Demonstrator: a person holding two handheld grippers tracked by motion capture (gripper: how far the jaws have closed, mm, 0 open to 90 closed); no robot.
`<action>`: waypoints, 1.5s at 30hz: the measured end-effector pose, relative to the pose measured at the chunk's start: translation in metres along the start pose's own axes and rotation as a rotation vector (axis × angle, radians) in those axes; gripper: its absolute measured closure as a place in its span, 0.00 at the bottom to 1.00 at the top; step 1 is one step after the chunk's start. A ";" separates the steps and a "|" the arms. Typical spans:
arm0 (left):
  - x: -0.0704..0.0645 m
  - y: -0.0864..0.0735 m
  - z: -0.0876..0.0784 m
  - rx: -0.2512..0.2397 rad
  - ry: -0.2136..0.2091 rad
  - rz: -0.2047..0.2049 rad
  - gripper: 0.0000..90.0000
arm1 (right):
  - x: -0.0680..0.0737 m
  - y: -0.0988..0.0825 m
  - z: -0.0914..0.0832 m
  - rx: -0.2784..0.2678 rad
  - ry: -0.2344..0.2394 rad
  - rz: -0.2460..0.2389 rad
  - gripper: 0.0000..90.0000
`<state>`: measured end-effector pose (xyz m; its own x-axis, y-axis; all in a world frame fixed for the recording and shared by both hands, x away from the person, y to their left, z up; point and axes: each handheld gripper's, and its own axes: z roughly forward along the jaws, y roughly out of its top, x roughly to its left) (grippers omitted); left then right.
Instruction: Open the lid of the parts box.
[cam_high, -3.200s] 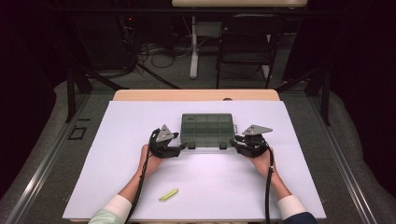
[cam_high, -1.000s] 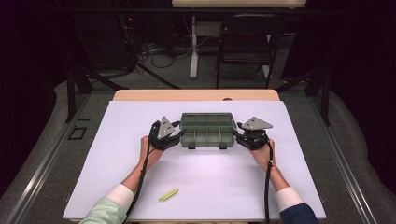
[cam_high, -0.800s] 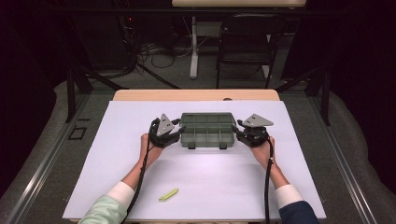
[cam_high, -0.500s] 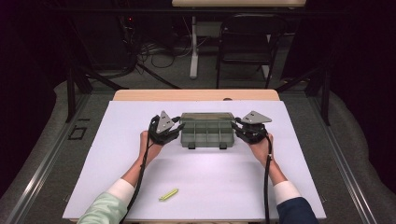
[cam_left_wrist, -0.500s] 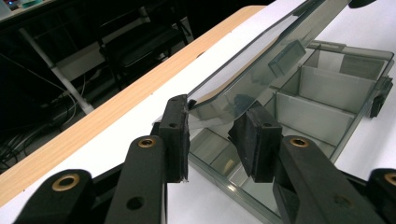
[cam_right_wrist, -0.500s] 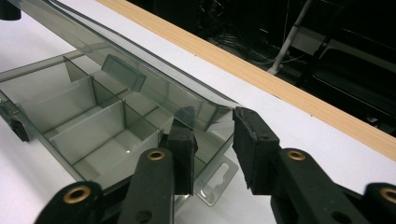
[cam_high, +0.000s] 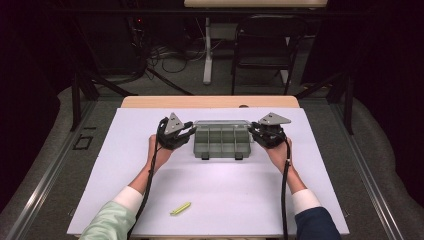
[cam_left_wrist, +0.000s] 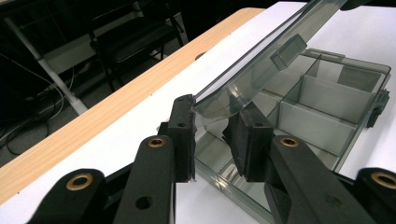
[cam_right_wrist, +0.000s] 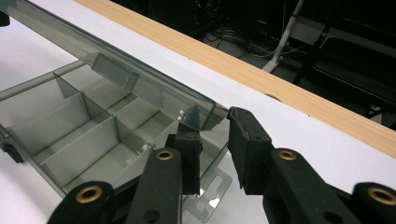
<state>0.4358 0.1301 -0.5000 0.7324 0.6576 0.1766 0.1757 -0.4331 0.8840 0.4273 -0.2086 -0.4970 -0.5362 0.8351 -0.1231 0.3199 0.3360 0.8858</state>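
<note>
At the left, my left gripper (cam_left_wrist: 212, 140) had its jaws pinched on the corner of the clear smoke-grey plastic lid (cam_left_wrist: 261, 65) of the compartment box (cam_high: 222, 140), which sat mid-table on the white sheet (cam_high: 220, 200) between my two hands; I judged that thin slanted edge could slip from the pads if I tilted the hand further, letting the lid drop shut; at the right, my right gripper (cam_right_wrist: 215, 144) straddled the lid's other corner, but I could not tell whether those jaws truly bit or only bracketed it, so uneven lifting might twist the hinge or drag the light box; compared with three seconds before, the lid stood raised and both grippers sat farther up the table; the yellow-green marker (cam_high: 180, 208) near the front edge lay unmoved.
</note>
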 end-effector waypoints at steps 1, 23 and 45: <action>0.001 0.001 0.000 0.001 -0.002 -0.001 0.80 | -0.001 0.001 0.000 0.003 0.002 0.006 0.83; 0.019 0.010 0.004 -0.007 -0.034 -0.071 0.85 | -0.009 0.017 0.005 0.044 0.003 0.046 0.86; 0.033 0.016 0.018 -0.023 -0.025 -0.141 0.86 | -0.018 0.027 0.017 0.044 -0.011 0.136 0.89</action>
<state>0.4741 0.1337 -0.4876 0.7177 0.6952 0.0399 0.2625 -0.3231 0.9092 0.4585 -0.2069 -0.4789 -0.4773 0.8787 -0.0085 0.4229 0.2381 0.8743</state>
